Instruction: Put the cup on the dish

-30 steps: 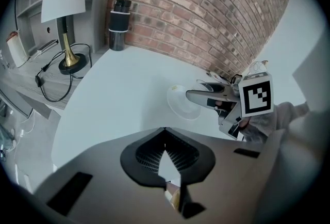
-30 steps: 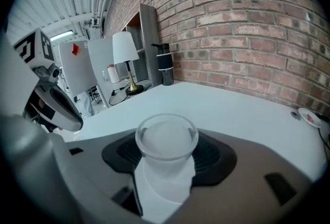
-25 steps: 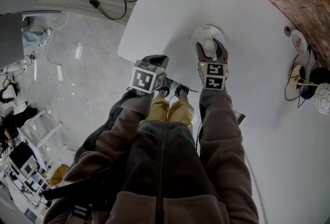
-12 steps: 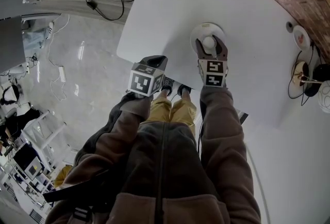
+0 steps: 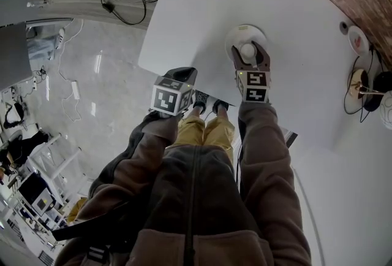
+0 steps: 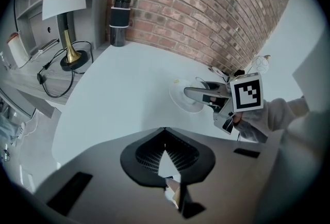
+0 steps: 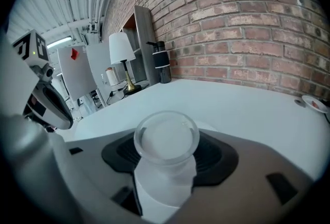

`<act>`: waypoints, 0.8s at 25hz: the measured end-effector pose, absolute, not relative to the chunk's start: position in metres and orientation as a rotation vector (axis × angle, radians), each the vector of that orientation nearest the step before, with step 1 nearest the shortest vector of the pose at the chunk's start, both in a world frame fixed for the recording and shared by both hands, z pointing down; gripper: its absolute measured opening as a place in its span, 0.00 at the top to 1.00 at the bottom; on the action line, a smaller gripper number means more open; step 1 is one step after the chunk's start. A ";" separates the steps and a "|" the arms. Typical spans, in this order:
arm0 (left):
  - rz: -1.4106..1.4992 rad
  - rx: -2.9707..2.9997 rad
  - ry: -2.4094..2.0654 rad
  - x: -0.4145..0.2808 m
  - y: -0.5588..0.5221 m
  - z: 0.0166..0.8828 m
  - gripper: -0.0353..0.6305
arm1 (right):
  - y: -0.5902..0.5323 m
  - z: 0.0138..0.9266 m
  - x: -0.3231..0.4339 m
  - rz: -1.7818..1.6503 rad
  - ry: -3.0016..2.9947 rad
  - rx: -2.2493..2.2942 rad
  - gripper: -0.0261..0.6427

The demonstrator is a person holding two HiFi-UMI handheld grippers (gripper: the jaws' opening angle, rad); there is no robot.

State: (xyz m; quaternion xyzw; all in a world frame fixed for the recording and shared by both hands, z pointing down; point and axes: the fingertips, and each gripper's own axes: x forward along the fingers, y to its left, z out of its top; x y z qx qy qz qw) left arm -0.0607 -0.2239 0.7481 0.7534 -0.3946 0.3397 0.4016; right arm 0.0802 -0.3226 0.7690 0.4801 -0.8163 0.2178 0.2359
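Translucent cup sits pinched in the right claw, over the white dish on the table. Left claw is pressed together, empty. Best to lower it level and centred, releasing only once seated.

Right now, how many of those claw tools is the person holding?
2. The left gripper, jaws together and empty, hovers by the table's near edge. The right gripper grips the cup over the dish. None seem hidden.

No legible words or numbers, only square black-and-white markers on left tongs, right tongs
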 end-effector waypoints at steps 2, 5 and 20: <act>0.847 1.920 -0.989 -0.059 -0.223 0.749 0.94 | -0.318 0.770 0.078 0.586 -2.231 1.300 0.56; 0.891 1.891 -1.002 -0.063 -0.222 0.739 0.94 | -0.316 0.771 0.078 0.580 -2.229 1.294 0.56; 0.778 1.981 -1.016 -0.054 -0.223 0.727 0.94 | -0.296 0.702 0.085 0.492 -2.308 1.353 0.53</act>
